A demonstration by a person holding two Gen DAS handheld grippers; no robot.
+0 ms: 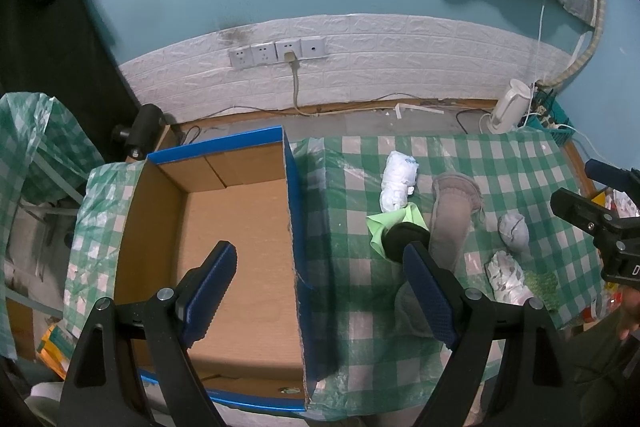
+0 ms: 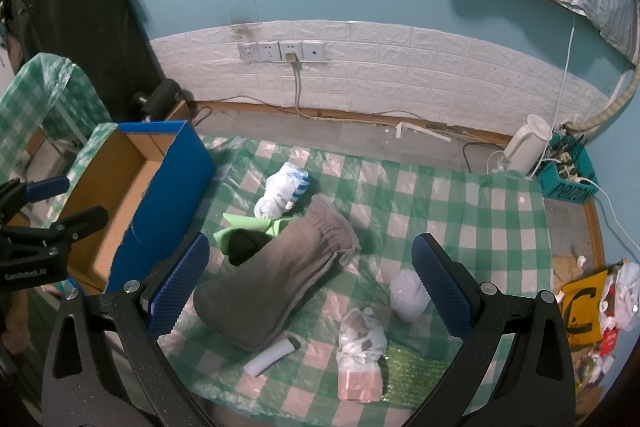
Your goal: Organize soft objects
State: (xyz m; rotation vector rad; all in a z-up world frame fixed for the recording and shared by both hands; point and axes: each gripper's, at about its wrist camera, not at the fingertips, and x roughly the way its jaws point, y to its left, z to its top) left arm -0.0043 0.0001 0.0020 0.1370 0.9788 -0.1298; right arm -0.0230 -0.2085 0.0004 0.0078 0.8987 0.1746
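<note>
Hovering above the cardboard box (image 1: 240, 247), your left gripper (image 1: 320, 291) stands released, while your right gripper (image 2: 310, 287), also released, hangs beside it over the grey cloth (image 2: 276, 287).

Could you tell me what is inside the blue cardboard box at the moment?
The blue cardboard box shows only its bare brown floor, with no soft items in it. The left gripper, open, hides part of the near floor, so that part cannot be checked.
</note>
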